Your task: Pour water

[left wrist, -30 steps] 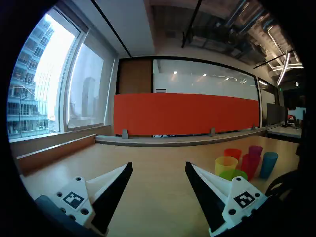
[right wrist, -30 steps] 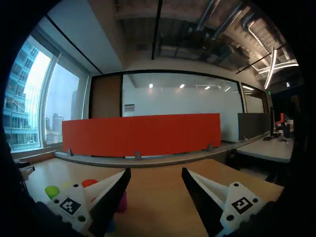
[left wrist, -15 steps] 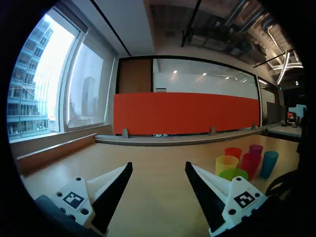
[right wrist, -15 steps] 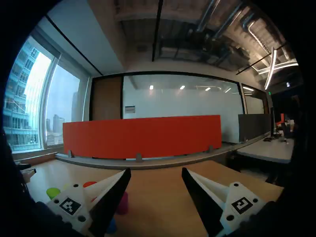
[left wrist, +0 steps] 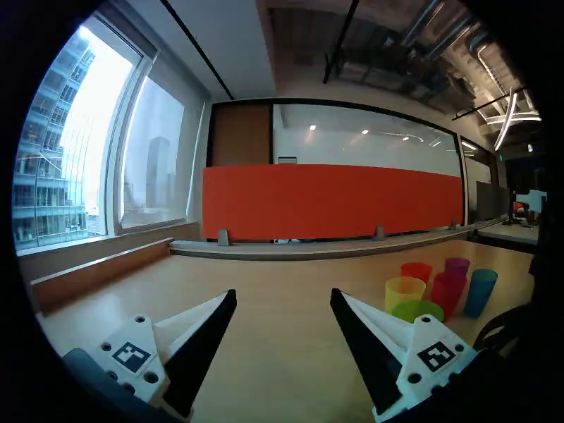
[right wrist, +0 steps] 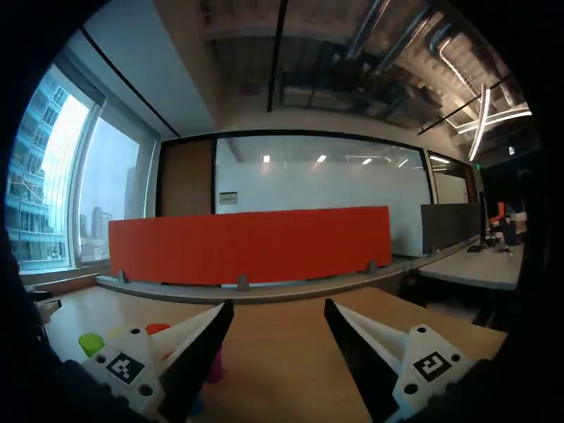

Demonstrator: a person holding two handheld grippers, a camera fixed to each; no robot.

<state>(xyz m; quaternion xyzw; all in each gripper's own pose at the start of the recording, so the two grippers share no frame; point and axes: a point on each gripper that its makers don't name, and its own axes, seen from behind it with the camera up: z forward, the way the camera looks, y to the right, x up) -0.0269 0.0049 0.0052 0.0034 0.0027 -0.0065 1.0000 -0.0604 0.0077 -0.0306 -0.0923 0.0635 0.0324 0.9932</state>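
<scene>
Several coloured plastic cups stand grouped on the wooden table. In the left gripper view they sit at the right: a yellow cup, a green cup, an orange-red cup, a pink cup, a purple cup and a blue cup. My left gripper is open above bare table, left of the cups. In the right gripper view my right gripper is open too, with a green cup, a red cup rim and a pink cup partly hidden behind its left finger.
An orange divider panel runs along the table's far edge. Large windows line the left side. Another desk with monitors stands to the right. The left gripper's edge shows at the far left of the right gripper view.
The right gripper view has tilted slightly upward, so the divider and cups sit a little lower or shifted. The left gripper has barely moved.
</scene>
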